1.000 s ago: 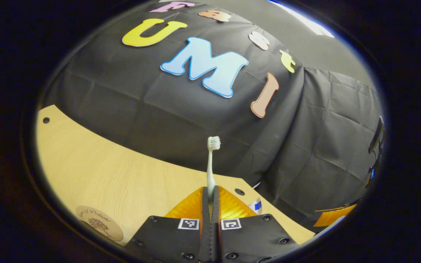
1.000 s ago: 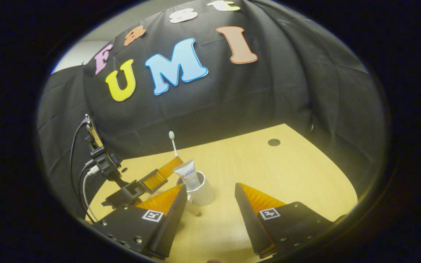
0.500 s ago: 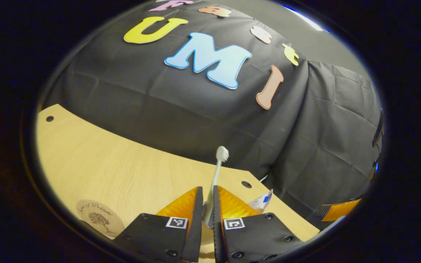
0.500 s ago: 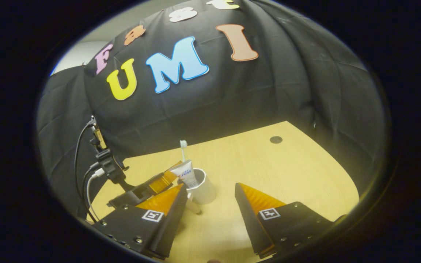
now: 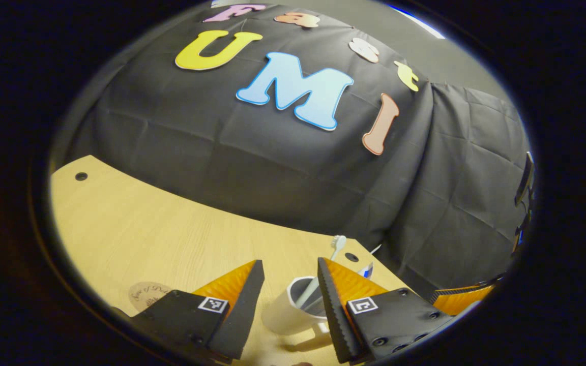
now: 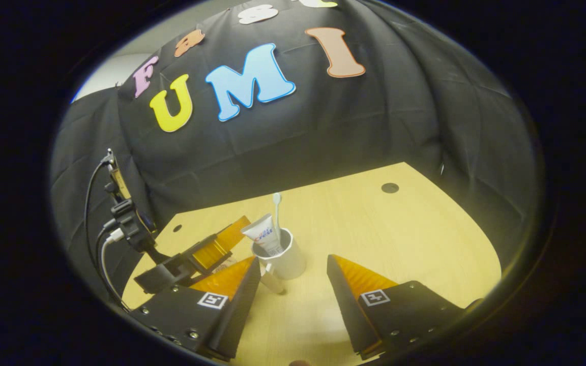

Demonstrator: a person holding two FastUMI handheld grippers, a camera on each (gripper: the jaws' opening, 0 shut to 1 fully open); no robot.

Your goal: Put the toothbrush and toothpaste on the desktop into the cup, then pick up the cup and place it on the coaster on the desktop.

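I am looking along the left gripper [image 5: 287, 277], whose fingers are standing spread apart with nothing pinched between them. The white cup [image 5: 293, 307] is sitting on the wooden desktop [image 5: 135, 223] in the gap between those fingers, its handle pointing toward me. The toothbrush [image 5: 323, 272] is leaning inside the cup, bristle head up and tilted toward the booth wall, and the crimped end of the toothpaste [image 5: 368, 269] is peeking out just behind the right-hand finger.

The coaster [image 5: 148, 294] is lying flat on the desktop to the left of the cup, apart from it. It is carrying cursive lettering, partly covered by the finger, and I am not making it out.

From the right gripper view I am seeing the cup [image 6: 287, 259] with the toothpaste [image 6: 265, 236] and toothbrush [image 6: 276, 213] both standing in it. The tube is showing red and blue print too small for me to read. The right gripper [image 6: 293, 272] is hanging near the cup with its fingers wide apart and gripping nothing. The left gripper [image 6: 211, 249] is sitting just beside the cup, cables [image 6: 100, 244] trailing from its mount. Square black-and-white markers [image 6: 211, 300] are showing on the finger bases.
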